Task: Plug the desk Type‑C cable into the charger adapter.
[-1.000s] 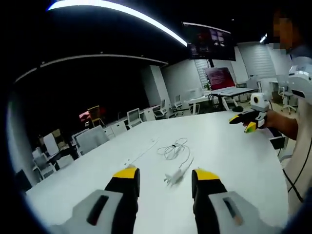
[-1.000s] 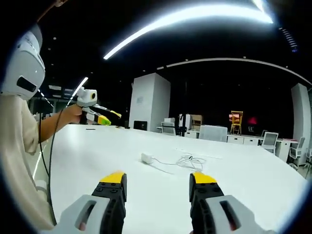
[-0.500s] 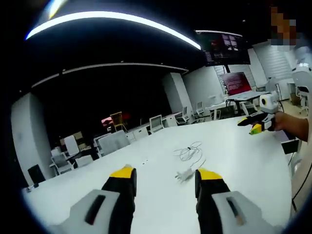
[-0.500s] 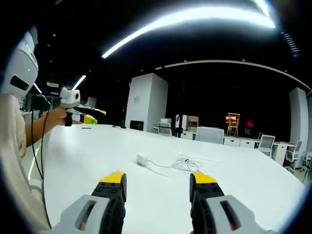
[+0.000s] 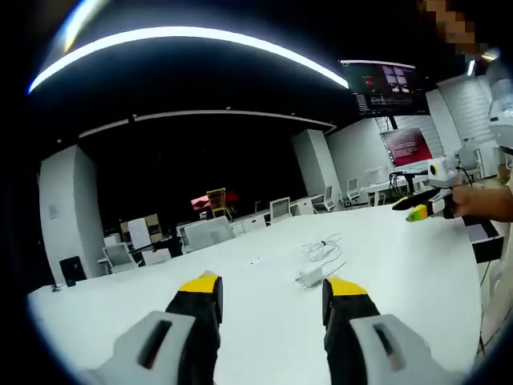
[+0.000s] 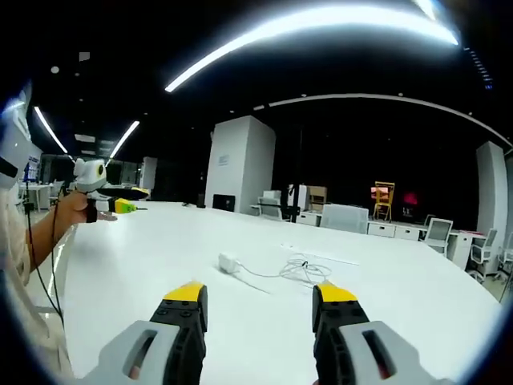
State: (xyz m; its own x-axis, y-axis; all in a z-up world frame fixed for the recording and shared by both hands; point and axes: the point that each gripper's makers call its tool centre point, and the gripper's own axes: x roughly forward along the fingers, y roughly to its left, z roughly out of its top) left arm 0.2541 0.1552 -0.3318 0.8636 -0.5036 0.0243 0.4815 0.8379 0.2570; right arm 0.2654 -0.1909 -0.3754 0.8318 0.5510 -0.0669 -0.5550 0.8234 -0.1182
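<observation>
An open-plan office: a long white table (image 6: 144, 241), rows of white desks and swivel chairs (image 5: 210, 233), wall screens (image 5: 390, 81), ceiling light strips (image 6: 321, 28).

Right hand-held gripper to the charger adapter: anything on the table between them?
Nothing. In the right gripper view, only bare white table separates the open right hand-held gripper from the charger adapter; the coiled cable lies beyond, to its right.

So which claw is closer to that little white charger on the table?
Left, probably, by little. The charger adapter lies just past the left claw's tips, between them; from the right claw it lies ahead, slightly left, farther out.
</observation>
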